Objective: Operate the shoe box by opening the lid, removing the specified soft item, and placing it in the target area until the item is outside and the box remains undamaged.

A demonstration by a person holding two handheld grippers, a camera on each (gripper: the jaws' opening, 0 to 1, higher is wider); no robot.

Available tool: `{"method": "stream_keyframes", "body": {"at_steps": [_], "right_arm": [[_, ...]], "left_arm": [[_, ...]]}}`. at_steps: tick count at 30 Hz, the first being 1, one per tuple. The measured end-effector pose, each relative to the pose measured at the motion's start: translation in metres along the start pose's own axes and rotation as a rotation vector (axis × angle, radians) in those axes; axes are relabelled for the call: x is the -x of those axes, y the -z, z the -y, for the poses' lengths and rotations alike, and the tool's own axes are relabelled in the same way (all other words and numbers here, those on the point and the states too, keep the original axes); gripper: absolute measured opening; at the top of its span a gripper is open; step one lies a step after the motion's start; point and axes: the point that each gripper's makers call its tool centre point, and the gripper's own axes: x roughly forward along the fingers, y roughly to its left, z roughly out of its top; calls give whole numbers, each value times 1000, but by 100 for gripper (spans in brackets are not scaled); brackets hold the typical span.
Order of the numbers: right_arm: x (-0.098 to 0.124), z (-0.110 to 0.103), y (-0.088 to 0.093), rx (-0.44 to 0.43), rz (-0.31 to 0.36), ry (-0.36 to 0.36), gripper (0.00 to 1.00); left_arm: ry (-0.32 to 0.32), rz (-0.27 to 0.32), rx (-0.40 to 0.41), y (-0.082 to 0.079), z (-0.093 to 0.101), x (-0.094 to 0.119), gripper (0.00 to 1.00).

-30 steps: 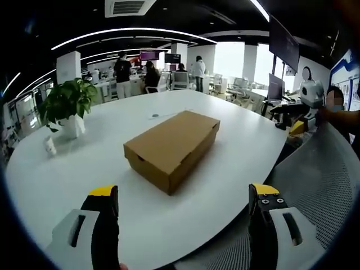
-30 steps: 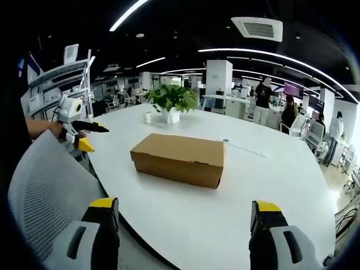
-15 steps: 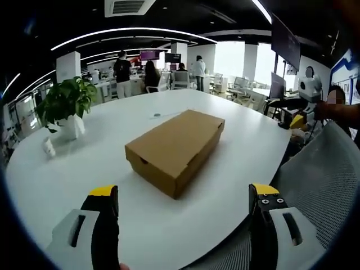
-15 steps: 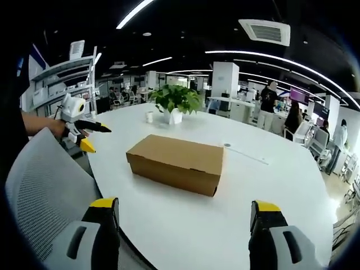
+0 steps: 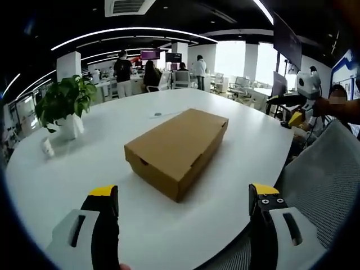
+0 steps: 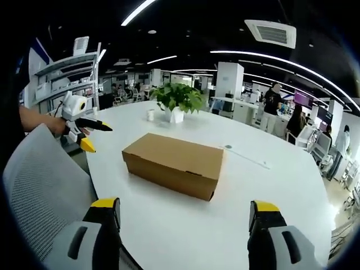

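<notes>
While its two yellow-tipped black jaws stand wide apart with nothing between them, the left gripper [image 5: 183, 199] hangs over the near edge of the round white table [image 5: 67, 169] in the left gripper view. Just to the right of that edge curves the grey mesh back of an office chair [image 5: 320, 180]. Further in, well apart from the jaws, the plain brown cardboard shoe box [image 5: 175, 149] lies flat on the tabletop with its lid shut, one short end turned toward the camera. Beyond it a thin flat strip with a small round disc [image 5: 160, 115] rests on the table, and off to the left a green leafy plant in a white pot [image 5: 66, 107] stands with a small white cup [image 5: 47, 147] beside it. At the far right the right gripper [image 5: 292, 109], held in a hand, shows above the table's rim.

From the right gripper view, the right gripper [image 6: 183, 199] likewise has its jaws spread and empty above the table edge [image 6: 169, 225], with the mesh chair [image 6: 39, 180] at the left. The shoe box [image 6: 173, 164] sits closed mid-table, long side facing. The left gripper [image 6: 84, 126] hovers past the chair, jaws parted, and the potted plant [image 6: 178, 100] stands behind the box. People stand among desks far off.
</notes>
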Motion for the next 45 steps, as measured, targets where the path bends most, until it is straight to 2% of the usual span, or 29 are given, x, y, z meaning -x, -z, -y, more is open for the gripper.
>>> {"method": "stream_keyframes", "body": {"at_steps": [16,23,31,38,45], "right_arm": [[-26,13,0,23,-7,-24,92],[-39,19,5,32,-17,-33,90],[-59,24,13,48,-28,-49,85],[-77,30,17,50,-36,-59,80],[-94,38,19,47,-40,-66,75]], "left_arm": [[-8,-5,29,3,-4,-16,100],[9,-13,50,3,-3,-26,99],[15,-24,34,2,-5,-40,97],[0,-33,49,8,-13,-55,91],[-9,-38,75,13,-19,-65,91]]}}
